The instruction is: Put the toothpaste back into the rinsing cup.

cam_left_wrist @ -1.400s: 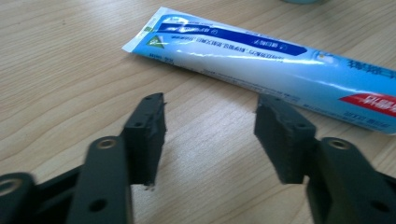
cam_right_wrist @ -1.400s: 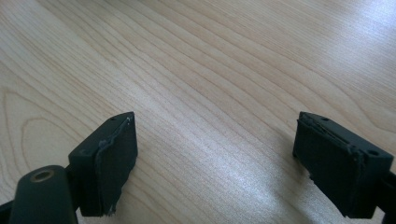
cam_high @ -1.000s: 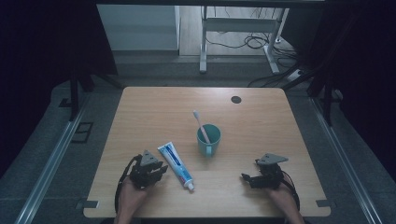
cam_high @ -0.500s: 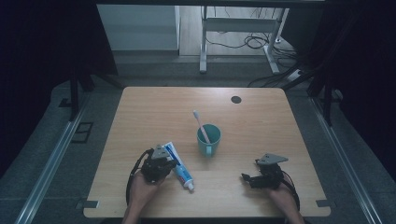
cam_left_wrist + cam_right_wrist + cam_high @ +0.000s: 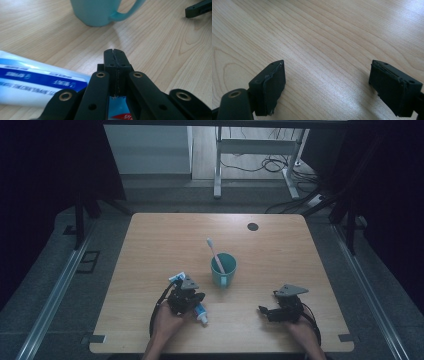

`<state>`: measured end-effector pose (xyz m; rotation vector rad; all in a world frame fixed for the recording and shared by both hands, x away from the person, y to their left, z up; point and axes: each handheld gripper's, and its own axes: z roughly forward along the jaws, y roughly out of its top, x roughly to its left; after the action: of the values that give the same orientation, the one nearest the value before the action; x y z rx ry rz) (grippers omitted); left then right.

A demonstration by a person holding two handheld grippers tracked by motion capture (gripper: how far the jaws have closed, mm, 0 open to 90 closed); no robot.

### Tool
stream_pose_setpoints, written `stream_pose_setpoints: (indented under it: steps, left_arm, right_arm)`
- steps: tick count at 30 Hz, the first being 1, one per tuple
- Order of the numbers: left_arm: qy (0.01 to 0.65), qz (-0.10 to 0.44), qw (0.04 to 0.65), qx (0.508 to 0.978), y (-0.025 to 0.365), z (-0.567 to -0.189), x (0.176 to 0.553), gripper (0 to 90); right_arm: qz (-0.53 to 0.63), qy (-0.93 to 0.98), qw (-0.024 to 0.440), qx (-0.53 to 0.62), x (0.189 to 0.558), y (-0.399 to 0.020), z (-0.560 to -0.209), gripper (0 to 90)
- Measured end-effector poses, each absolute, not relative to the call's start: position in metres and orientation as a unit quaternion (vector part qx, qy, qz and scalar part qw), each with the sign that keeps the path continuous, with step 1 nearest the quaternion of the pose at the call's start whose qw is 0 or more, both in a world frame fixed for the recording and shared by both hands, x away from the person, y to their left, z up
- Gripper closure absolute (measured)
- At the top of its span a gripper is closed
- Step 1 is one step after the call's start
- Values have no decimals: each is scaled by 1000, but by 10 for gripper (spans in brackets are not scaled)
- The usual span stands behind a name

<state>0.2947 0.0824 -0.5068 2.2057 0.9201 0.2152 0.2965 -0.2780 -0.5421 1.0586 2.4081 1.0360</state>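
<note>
- Left gripper (image 5: 115, 56) is clenched tight: in the left gripper view the two black pads meet face to face, with no gap at the tips
- It sits right over the toothpaste tube (image 5: 37, 80), which lies flat on the wooden table (image 5: 150, 245) near the front edge, just left of the teal mug (image 5: 223, 269)
- Whether the pads nip any of the tube I can't tell; the blue-and-white body runs off to the side and under the linkage, not between the tips
- From the high view, the tube's flat crimped end points away from the person and the white cap (image 5: 202, 318) points back toward them
- Right gripper (image 5: 327, 72) is released, its jaws spread wide over bare wood with nothing between them, well apart from the tube
- Handling call: this looks like a light, soft plastic tube with a glossy skin, so it will likely dent and could slide out of a hard squeeze
- Best hold, I'd say, is across the narrow width near the stiff shoulder by the cap, or on the flat crimp, where the pads get firm material
- Gripping mid-body risks pushing paste toward the cap, so go gently there
- The mug with the pink toothbrush (image 5: 214, 252) stands close by, so watch the sweep near its handle
</note>
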Motion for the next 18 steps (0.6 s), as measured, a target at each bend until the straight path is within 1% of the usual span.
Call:
stream_pose_setpoints:
  steps: [5, 7, 18]
  left_arm:
    - [356, 77, 354, 862, 77, -512, 294, 897]
    - [354, 82, 344, 866, 76, -515, 292, 897]
    - [361, 75, 349, 862, 84, -515, 287, 897]
  right_arm:
    - [362, 841, 157, 370, 297, -278, -542, 139]
    - [362, 841, 157, 370, 297, -278, -542, 139]
    - [362, 841, 157, 370, 297, -278, -542, 139]
